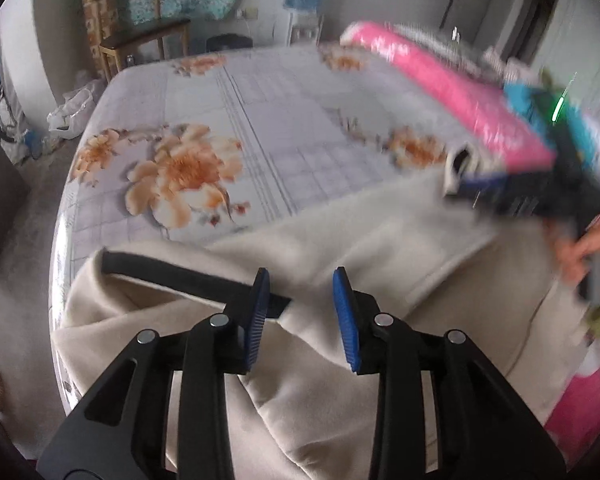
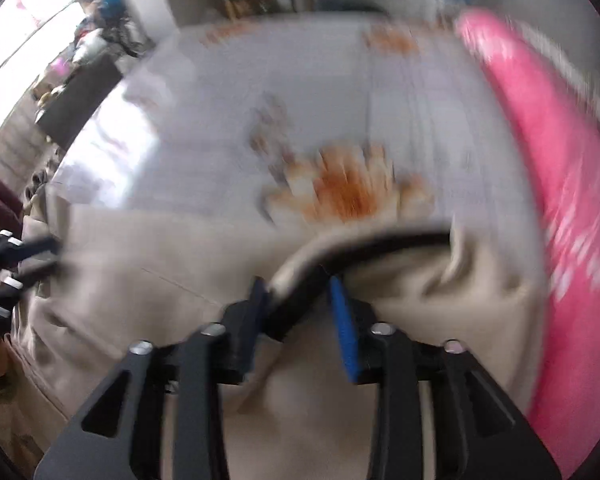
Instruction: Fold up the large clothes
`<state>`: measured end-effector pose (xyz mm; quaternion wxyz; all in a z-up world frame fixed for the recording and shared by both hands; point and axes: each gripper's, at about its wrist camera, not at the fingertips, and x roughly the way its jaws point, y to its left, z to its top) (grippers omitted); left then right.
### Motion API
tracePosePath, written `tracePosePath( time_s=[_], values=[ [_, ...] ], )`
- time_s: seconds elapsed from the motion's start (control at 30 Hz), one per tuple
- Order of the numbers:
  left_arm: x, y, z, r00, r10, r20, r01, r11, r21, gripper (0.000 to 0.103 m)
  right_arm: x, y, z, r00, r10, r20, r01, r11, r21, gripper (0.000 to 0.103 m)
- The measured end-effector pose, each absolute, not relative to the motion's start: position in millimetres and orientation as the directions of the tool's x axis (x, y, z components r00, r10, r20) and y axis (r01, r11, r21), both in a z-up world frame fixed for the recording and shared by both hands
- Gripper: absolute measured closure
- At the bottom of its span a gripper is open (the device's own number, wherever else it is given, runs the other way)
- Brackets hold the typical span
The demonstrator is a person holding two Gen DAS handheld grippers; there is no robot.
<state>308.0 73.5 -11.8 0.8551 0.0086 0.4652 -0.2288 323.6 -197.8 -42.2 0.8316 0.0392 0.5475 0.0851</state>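
Both part open and holding nothing: left gripper (image 1: pixel 302 316) and right gripper (image 2: pixel 300 320) over the cream garment (image 1: pixel 340 400), its black trim (image 1: pixel 180 276) between the pads, still rumpled on the bed (image 1: pixel 300 120), most folding left.

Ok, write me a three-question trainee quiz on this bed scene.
1. True or false: the left tongs are shut.
2. What colour is the trim on the cream garment? A black, B red, C green.
3. In the left wrist view, what lies along the right side of the floral bedsheet?

Key: 1 false, they stand open. 2 A. 3 a pink bundle.
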Motion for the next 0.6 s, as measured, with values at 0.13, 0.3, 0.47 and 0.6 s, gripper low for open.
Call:
tracePosePath(
  time_s=[0.13,0.3,0.47,0.6],
  values=[
    [327,94,-9,0.502,-0.346,-0.793,0.325,0.925,-0.198,0.065,319,-204,-41,0.376,0.213,-0.902,-0.078,0.977,0.199,0.064],
    [344,110,-40,0.451,-0.238,-0.860,0.249,0.959,-0.135,0.063,303,-191,-15,0.432,0.180,-0.884,-0.109,0.983,0.147,0.064],
    [319,102,-13,0.529,-0.311,-0.790,0.314,0.936,-0.159,0.065,280,-163,14,0.497,0.267,-0.826,-0.239,0.957,0.165,0.064],
    [297,62,-5,0.496,-0.399,-0.771,0.447,0.879,-0.167,0.064,274,-137,-15,0.424,0.258,-0.868,-0.282,0.948,0.145,0.064]
  ],
)
